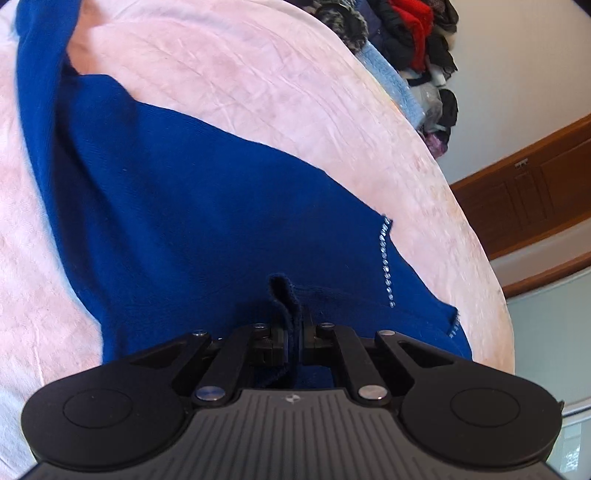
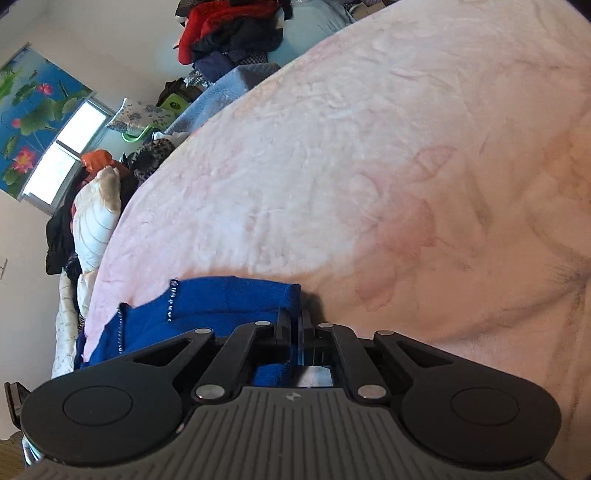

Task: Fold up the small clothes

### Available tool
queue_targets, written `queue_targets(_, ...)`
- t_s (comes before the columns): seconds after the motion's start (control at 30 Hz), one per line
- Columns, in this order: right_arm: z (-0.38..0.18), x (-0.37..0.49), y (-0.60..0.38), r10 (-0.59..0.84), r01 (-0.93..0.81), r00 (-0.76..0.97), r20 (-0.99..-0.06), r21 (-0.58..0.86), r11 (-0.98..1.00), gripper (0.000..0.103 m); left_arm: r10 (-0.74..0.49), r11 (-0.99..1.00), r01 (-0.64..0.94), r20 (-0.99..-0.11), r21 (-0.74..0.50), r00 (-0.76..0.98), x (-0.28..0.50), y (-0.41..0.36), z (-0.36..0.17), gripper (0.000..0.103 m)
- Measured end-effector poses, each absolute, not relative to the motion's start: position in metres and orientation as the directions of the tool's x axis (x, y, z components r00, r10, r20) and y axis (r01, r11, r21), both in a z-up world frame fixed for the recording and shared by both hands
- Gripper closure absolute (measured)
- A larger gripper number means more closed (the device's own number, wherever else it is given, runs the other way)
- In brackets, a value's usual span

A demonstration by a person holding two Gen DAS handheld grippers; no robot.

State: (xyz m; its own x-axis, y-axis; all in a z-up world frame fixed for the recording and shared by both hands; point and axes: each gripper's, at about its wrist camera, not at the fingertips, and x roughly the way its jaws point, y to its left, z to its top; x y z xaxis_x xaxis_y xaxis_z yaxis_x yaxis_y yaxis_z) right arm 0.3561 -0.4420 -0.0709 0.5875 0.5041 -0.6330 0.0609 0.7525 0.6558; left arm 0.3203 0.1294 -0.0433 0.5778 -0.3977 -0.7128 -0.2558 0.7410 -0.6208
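Mostly, the blue top (image 1: 177, 206) was easy to see, but parts of it were hidden. In the left wrist view its near edge went under the black body of the left gripper (image 1: 293, 325), and its far end ran out of the picture at the top left. In the right wrist view only a small corner of the top showed, and the rest was cut off behind the right gripper (image 2: 294, 321).

The top lay spread on a pink blanket (image 1: 280, 85) that covered the bed. A row of tiny shiny stones (image 1: 385, 254) ran along one edge of the top. Past the bed sat a big pile of clothes (image 2: 229, 33), red and dark, too jumbled to tell apart. A lotus flower picture (image 2: 33, 107) hung beside a bright window (image 2: 62, 151). A brown wooden cabinet (image 1: 532, 192) stood by the wall.

Both grippers pointed down at the bed at a slant. The left gripper was squeezed tight on a little fold of the blue top. The right gripper was pinched tight on the corner of the top too, with blue cloth between its fingers.
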Motion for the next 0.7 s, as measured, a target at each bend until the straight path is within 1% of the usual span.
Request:
queue_targets(0.03,-0.072,0.356,-0.442,0.504,0.064,0.595,-0.626,0.662,0.747,0.098,-0.394,0.739,-0.257,-0.709,-0.623,0.585,0.321,0.132,-0.042,0.098)
queue_targets(0.07,-0.074,0.356,-0.442,0.504,0.073,0.600,-0.621,0.671,0.738,0.088,-0.388,0.743,-0.257,-0.711,-0.618,0.586,0.323,0.133,-0.040,0.098)
queue_targets(0.13,-0.075,0.353,-0.446,0.501,0.090,0.613,-0.612,0.684,0.724,0.087,-0.392,0.757,-0.242,-0.718,-0.607,0.576,0.326,0.131,-0.036,0.098)
queue_targets(0.17,-0.072,0.348,-0.447,0.480,0.098,0.637,-0.604,0.680,0.726,0.082,-0.391,0.768,-0.229,-0.721,-0.598,0.573,0.327,0.128,-0.033,0.098)
queue_targets(0.23,-0.057,0.333,-0.445,0.403,0.091,0.699,-0.591,0.632,0.769,0.077,-0.395,0.783,-0.204,-0.723,-0.588,0.567,0.328,0.124,-0.028,0.098)
queue_targets(0.27,-0.048,0.326,-0.439,0.384,0.070,0.720,-0.578,0.611,0.789,0.069,-0.404,0.784,-0.192,-0.720,-0.590,0.564,0.329,0.123,-0.026,0.098)
queue_targets(0.33,-0.035,0.311,-0.426,0.432,-0.010,0.727,-0.534,0.621,0.784,0.058,-0.401,0.797,-0.177,-0.725,-0.577,0.560,0.333,0.122,-0.022,0.098)
queue_targets(0.37,-0.031,0.305,-0.416,0.477,-0.052,0.707,-0.522,0.635,0.771,0.057,-0.391,0.806,-0.176,-0.732,-0.565,0.558,0.336,0.122,-0.021,0.098)
queue_targets(0.4,-0.029,0.300,-0.405,0.529,-0.100,0.672,-0.518,0.644,0.758,0.056,-0.383,0.812,-0.177,-0.737,-0.556,0.557,0.340,0.123,-0.019,0.098)
queue_targets(0.43,-0.029,0.297,-0.393,0.568,-0.142,0.633,-0.526,0.642,0.753,0.050,-0.376,0.816,-0.178,-0.739,-0.550,0.560,0.342,0.124,-0.017,0.098)
queue_targets(0.47,-0.030,0.292,-0.379,0.591,-0.181,0.594,-0.546,0.625,0.759,0.047,-0.371,0.817,-0.179,-0.738,-0.548,0.564,0.343,0.125,-0.013,0.098)
queue_targets(0.6,-0.023,0.276,-0.350,0.552,-0.289,0.580,-0.600,0.482,0.827,0.047,-0.382,0.807,-0.158,-0.706,-0.569,0.597,0.342,0.133,0.006,0.098)
queue_targets(0.63,-0.022,0.275,-0.348,0.548,-0.300,0.579,-0.604,0.468,0.832,0.047,-0.365,0.818,-0.166,-0.720,-0.551,0.591,0.343,0.135,0.005,0.098)
queue_targets(0.7,-0.019,0.270,-0.340,0.537,-0.347,0.560,-0.631,0.409,0.844,0.047,-0.326,0.840,-0.214,-0.780,-0.498,0.534,0.349,0.141,-0.010,0.098)
